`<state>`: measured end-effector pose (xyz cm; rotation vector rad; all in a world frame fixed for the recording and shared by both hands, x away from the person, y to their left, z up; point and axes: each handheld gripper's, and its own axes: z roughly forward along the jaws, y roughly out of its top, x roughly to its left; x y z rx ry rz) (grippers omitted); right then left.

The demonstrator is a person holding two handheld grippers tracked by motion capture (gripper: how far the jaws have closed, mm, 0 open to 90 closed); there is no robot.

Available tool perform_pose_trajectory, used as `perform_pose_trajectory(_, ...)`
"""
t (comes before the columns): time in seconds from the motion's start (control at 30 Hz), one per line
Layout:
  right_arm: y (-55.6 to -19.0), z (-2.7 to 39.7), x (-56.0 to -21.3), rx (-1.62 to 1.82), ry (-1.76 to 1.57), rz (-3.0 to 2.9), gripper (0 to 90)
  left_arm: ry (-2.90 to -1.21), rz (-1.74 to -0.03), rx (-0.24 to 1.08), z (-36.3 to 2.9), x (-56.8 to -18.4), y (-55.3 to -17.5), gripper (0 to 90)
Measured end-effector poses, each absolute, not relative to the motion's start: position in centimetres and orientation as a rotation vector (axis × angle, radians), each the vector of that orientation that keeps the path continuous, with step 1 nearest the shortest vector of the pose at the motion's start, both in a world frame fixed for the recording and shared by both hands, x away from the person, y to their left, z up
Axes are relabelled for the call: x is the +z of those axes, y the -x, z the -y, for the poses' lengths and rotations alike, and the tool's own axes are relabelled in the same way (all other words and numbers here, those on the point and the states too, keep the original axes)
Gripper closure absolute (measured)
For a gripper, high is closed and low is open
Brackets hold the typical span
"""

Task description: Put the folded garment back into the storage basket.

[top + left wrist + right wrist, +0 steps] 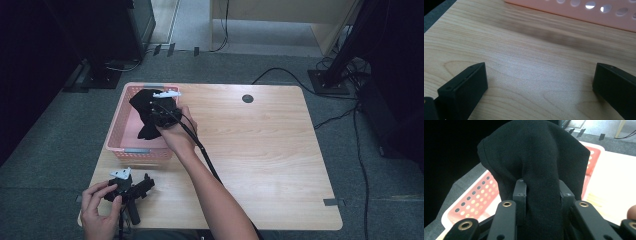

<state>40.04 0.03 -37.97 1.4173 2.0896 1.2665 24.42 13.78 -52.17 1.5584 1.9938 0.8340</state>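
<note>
A black cloth (144, 111) hangs over the pink perforated basket (119, 127) at the table's far left. My right gripper (161, 113) is shut on that cloth and holds it above the basket. In the right gripper view the black cloth (536, 162) is pinched between the two jaws of the right gripper (541, 192), and the pink basket (476, 200) lies below. My left gripper (145, 185) rests near the table's front left corner, held in a hand. In the left gripper view its jaws stand wide apart over bare wood, with the basket wall (584, 12) ahead.
The wooden table (265, 150) has a round cable hole (247, 98) at its far edge. Cables and a stand base (327, 80) lie on the grey floor beyond. A dark cabinet (120, 30) stands at the back left.
</note>
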Motion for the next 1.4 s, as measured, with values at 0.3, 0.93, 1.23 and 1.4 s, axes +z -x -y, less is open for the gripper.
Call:
perform_pose_trajectory(0.3, -40.3, -1.7, -39.0, 1.254, -1.407, -2.106, 68.5, -1.561, -1.993, 0.835, -13.8, -52.2, -24.4, 0.0)
perform_pose_trajectory(0.93, -42.7, -4.5, -41.7, 1.227, -1.469, -2.115, 66.7, -1.557, -1.993, 0.836, -13.8, -52.2, -24.4, 0.0)
perform_pose_trajectory(1.23, -44.0, -5.4, -43.2, 1.187, -1.495, -2.103, 66.7, -1.556, -1.993, 0.835, -13.8, -52.2, -24.4, 0.0)
perform_pose_trajectory(1.4, -44.6, -5.6, -44.3, 1.147, -1.487, -2.108, 66.8, -1.556, -1.994, 0.835, -13.8, -52.2, -24.4, 0.0)
